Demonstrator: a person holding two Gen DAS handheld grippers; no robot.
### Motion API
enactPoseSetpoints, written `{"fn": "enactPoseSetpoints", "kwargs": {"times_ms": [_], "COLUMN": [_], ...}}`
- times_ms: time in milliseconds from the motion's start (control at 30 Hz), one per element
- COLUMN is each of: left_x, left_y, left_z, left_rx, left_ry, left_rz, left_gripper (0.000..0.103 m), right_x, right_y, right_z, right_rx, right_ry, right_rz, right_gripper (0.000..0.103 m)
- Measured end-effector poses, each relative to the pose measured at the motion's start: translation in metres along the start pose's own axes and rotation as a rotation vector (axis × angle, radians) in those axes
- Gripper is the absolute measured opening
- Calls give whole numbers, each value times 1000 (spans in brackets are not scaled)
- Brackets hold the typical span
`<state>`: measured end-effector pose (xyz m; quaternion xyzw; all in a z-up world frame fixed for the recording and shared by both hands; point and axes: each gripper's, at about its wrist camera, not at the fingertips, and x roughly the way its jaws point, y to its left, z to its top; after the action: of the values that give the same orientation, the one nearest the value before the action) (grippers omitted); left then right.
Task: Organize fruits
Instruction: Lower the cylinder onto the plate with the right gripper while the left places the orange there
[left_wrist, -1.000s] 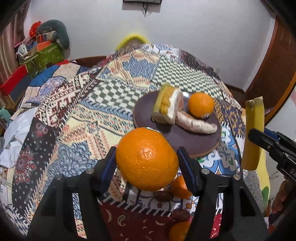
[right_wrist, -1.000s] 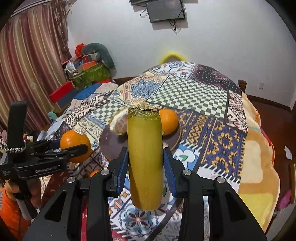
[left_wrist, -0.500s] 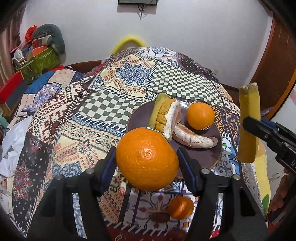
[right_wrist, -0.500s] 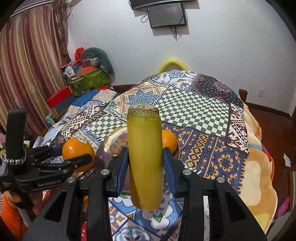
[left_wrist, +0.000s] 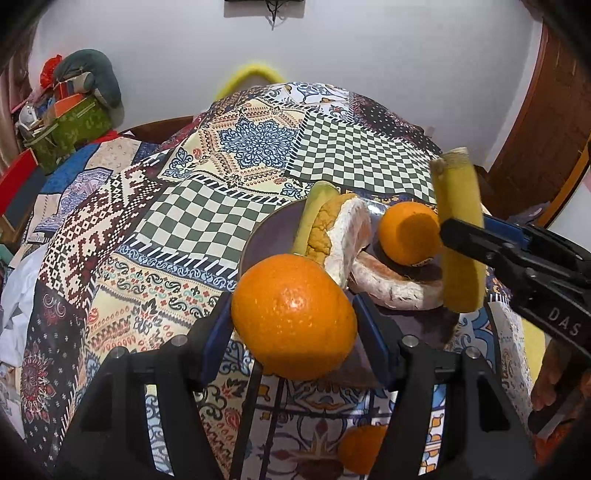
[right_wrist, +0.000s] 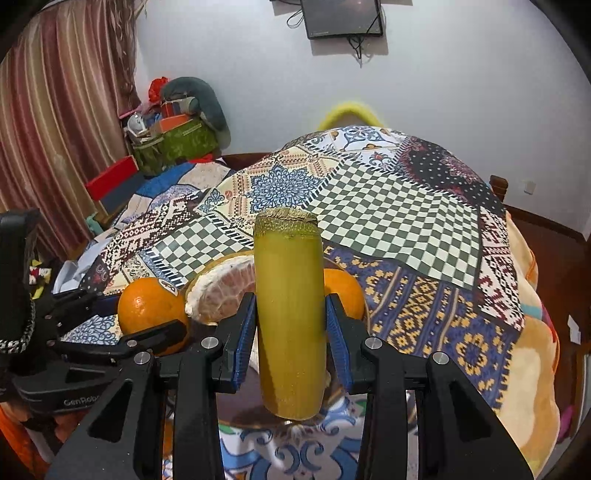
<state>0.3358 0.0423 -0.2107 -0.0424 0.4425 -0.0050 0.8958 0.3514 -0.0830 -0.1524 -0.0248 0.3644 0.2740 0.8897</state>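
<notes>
Closest to me, the left gripper (left_wrist: 293, 328) is clamped on a big orange (left_wrist: 293, 315), carried in the air just short of the near rim of the dark round plate (left_wrist: 258, 240). Beside it the right gripper (right_wrist: 290, 328) pinches a yellow-green stalk piece (right_wrist: 290, 314) upright between its blue pads, hanging over the plate's right side. Under them, on the patchwork cloth (left_wrist: 166, 229), a smaller orange (left_wrist: 364, 456) lies loose, not yet collected.

On the plate itself I see a pomelo wedge (left_wrist: 332, 229) standing on edge, a peeled pale segment (left_wrist: 391, 284) lying flat against it, and another orange (left_wrist: 408, 232) at the back. Beyond that the checked cloth runs off to the white wall.

To my eye both hands are at the delivery step. The bare plate surface is mostly at the near left, so the orange wants lowering there, gently, since it may roll. The stalk needs laying down flat along the right edge rather than dropped on end.
</notes>
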Motion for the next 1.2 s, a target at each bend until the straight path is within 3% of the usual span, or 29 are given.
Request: {"fn": "enactPoseSetpoints", "kwargs": {"times_ms": [333,667,1200], "left_x": [13,12,-49], "left_y": [0,-3,-1], "left_z": [5,6,1], "left_rx": [7,24,2], "left_ry": [1,15,-61], "left_rz": [7,25,18], "left_gripper": [65,65,66], "right_x": [26,23,-33], "right_y": [4,6,22], "right_z": [3,6,5], "right_rx": [-38,-36,-48], "right_ry": [38,53,-10], "right_rz": [1,31,-1], "right_gripper": [34,34,45]}}
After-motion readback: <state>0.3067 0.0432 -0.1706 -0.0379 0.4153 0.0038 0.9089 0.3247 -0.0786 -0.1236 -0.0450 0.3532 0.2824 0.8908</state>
